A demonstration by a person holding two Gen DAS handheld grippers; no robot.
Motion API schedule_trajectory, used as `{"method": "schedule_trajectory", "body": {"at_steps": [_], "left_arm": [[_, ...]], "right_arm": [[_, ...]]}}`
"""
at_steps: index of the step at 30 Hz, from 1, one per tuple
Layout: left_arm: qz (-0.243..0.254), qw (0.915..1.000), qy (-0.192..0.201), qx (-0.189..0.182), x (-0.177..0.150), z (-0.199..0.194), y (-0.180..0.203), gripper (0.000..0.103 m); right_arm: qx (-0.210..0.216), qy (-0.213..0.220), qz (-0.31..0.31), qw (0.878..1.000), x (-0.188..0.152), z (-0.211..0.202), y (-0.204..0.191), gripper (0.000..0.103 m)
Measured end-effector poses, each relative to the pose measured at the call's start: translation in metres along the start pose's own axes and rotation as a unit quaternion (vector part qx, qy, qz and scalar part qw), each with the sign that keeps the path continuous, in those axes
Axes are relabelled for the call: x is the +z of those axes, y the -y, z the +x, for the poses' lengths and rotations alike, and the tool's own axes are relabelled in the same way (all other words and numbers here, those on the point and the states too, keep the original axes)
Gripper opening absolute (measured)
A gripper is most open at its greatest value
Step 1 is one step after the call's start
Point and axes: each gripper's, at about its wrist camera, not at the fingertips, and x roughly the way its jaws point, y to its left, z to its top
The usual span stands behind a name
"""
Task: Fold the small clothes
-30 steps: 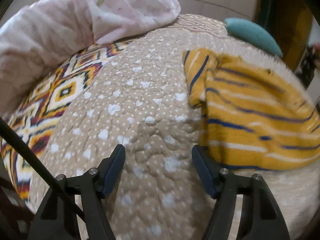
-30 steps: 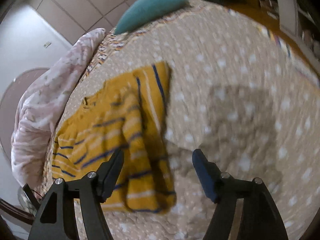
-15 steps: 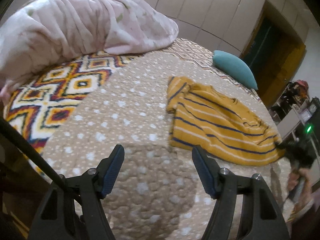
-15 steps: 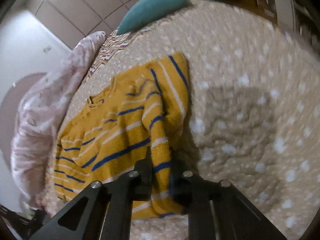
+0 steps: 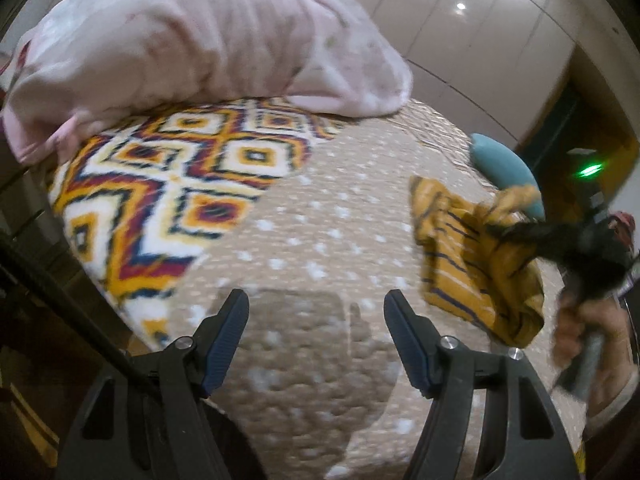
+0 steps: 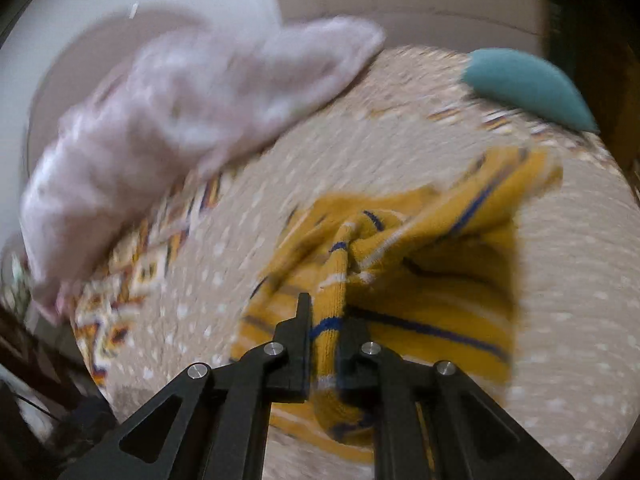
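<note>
A small yellow sweater [image 6: 432,264] with blue and white stripes lies bunched on the beige dotted quilt [image 6: 572,288]. My right gripper [image 6: 326,320] is shut on a fold of the yellow sweater's edge and lifts it, so the cloth drapes over itself. In the left wrist view the yellow sweater [image 5: 472,264] sits at the right, with the right gripper [image 5: 500,232] reaching into it, held by a person's hand [image 5: 592,340]. My left gripper [image 5: 316,336] hangs open over bare quilt [image 5: 320,240], well left of the sweater, with nothing between its fingers.
A crumpled pink blanket [image 5: 192,44] fills the far left of the bed. A patterned diamond-print cover [image 5: 168,196] lies beneath it. A teal pillow [image 5: 504,168] rests behind the sweater. The bed's near left edge drops into dark floor [image 5: 36,320].
My right gripper closed on the sweater's edge and swept it across, bunching the cloth. My left gripper drew back and away from the sweater, staying open.
</note>
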Motion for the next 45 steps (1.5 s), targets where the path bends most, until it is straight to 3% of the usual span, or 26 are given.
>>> {"method": "schedule_trajectory", "body": {"at_steps": [2, 4, 8, 10, 12, 13, 17, 19, 22, 25, 28, 31, 32, 33, 34, 35, 40, 45], "left_arm": [[-0.010, 0.9999, -0.003, 0.004, -0.001, -0.001, -0.010, 0.069], [-0.016, 0.9998, -0.006, 0.006, -0.002, 0.000, -0.017, 0.069], [-0.019, 0.9997, -0.014, 0.009, -0.005, 0.006, -0.020, 0.069], [-0.021, 0.9996, -0.020, 0.004, -0.005, 0.008, -0.017, 0.069], [-0.016, 0.9996, -0.022, -0.004, -0.005, 0.009, -0.010, 0.069], [-0.010, 0.9997, -0.021, -0.006, -0.005, 0.008, -0.005, 0.069], [0.022, 0.9993, -0.017, -0.025, 0.002, 0.006, 0.019, 0.069], [0.032, 0.9985, -0.022, -0.040, 0.007, 0.011, 0.033, 0.070], [0.046, 0.9957, -0.037, -0.072, 0.015, 0.030, 0.061, 0.071], [0.072, 0.9922, -0.050, -0.088, 0.020, 0.049, 0.092, 0.071], [0.114, 0.9869, -0.057, -0.098, 0.026, 0.074, 0.129, 0.071], [0.132, 0.9803, -0.088, -0.119, 0.029, 0.106, 0.159, 0.071], [0.133, 0.9780, -0.108, -0.119, 0.029, 0.121, 0.169, 0.069], [0.135, 0.9756, -0.123, -0.121, 0.028, 0.131, 0.174, 0.043], [0.142, 0.9723, -0.141, -0.121, 0.028, 0.142, 0.181, 0.009], [0.152, 0.9710, -0.153, -0.104, 0.028, 0.149, 0.186, 0.010], [0.119, 0.9829, -0.093, -0.105, 0.045, 0.110, 0.165, 0.008], [0.113, 0.9827, -0.126, -0.075, 0.035, 0.124, 0.139, 0.008]], "right_arm": [[-0.026, -0.030, -0.044, 0.998, -0.013, 0.037, -0.025, 0.010], [-0.058, -0.029, -0.087, 0.994, -0.024, 0.050, -0.040, 0.010], [-0.114, -0.012, -0.175, 0.978, -0.033, 0.053, -0.065, 0.016], [-0.117, -0.011, -0.190, 0.975, -0.035, 0.051, -0.068, 0.022], [-0.082, -0.014, -0.176, 0.981, -0.035, 0.044, -0.065, 0.035], [-0.042, -0.013, -0.153, 0.987, -0.034, 0.034, -0.058, 0.041], [0.099, 0.011, -0.070, 0.993, -0.032, -0.018, -0.023, 0.045], [0.106, 0.031, -0.055, 0.992, -0.035, -0.040, -0.005, 0.049], [0.075, 0.060, -0.033, 0.995, -0.047, -0.067, 0.030, 0.057], [0.042, 0.056, 0.001, 0.998, -0.069, -0.074, 0.070, 0.057], [0.033, 0.047, 0.038, 0.998, -0.090, -0.076, 0.097, 0.057], [0.037, 0.045, 0.075, 0.995, -0.108, -0.077, 0.122, 0.057], [0.037, 0.045, 0.087, 0.995, -0.114, -0.077, 0.128, 0.057], [0.036, 0.045, 0.092, 0.994, -0.117, -0.076, 0.132, 0.057], [0.035, 0.045, 0.096, 0.994, -0.120, -0.076, 0.136, 0.057], [0.033, 0.044, 0.099, 0.994, -0.123, -0.076, 0.140, 0.057], [0.020, 0.055, 0.101, 0.993, -0.130, -0.085, 0.152, 0.057], [0.025, 0.064, 0.111, 0.991, -0.124, -0.084, 0.160, 0.057]]}}
